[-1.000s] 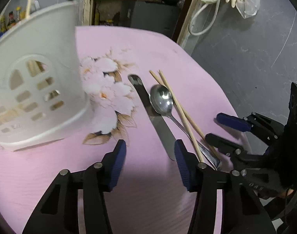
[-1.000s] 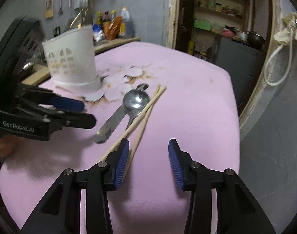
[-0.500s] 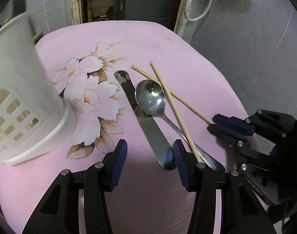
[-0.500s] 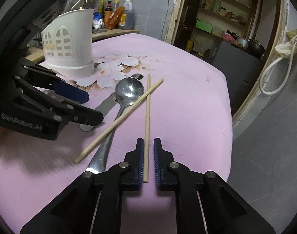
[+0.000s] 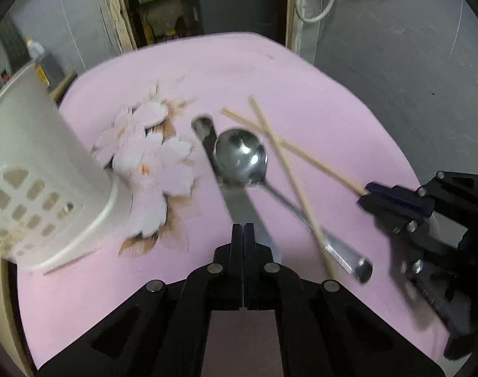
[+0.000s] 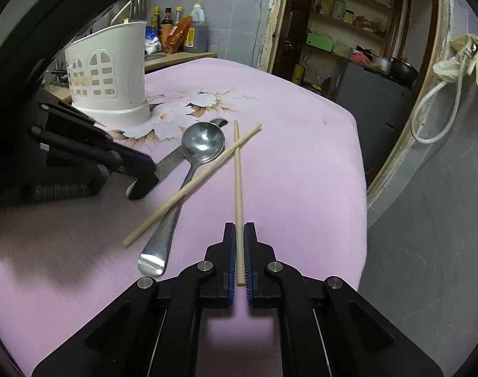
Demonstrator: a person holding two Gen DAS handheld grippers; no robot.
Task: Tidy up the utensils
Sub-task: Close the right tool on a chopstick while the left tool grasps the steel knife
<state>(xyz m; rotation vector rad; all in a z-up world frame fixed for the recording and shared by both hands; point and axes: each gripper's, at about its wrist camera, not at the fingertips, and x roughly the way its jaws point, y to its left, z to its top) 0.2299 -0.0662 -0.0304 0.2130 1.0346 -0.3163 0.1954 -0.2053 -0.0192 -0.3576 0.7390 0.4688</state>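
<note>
The right gripper [image 6: 239, 253] is clenched on the near end of a pale wooden chopstick [image 6: 238, 188], which runs straight away from the pads and crosses the tip of the second chopstick [image 6: 191, 187]; that one lies slantwise over the handle of a shiny steel spoon [image 6: 201, 144]. The spoon rests bowl-up on the pink flowered tablecloth [image 6: 301, 172], its bowl lying on a flat steel knife [image 5: 235, 198] that sits just to the left of it. The left gripper [image 5: 243, 245] has its jaws pressed flat together right over the knife's near end, and in the left wrist view the black fingers cover that end, so whether the metal is actually pinched is impossible to say. From the right wrist view the same gripper shows only as a dark mass at the left edge, hiding the knife's lower stretch. A white perforated utensil holder [image 6: 108, 78] stands at the far left of the cloth, a fork poking out above its rim; in the left wrist view it is blurred and cut off by the frame edge, its contents unreadable.
</note>
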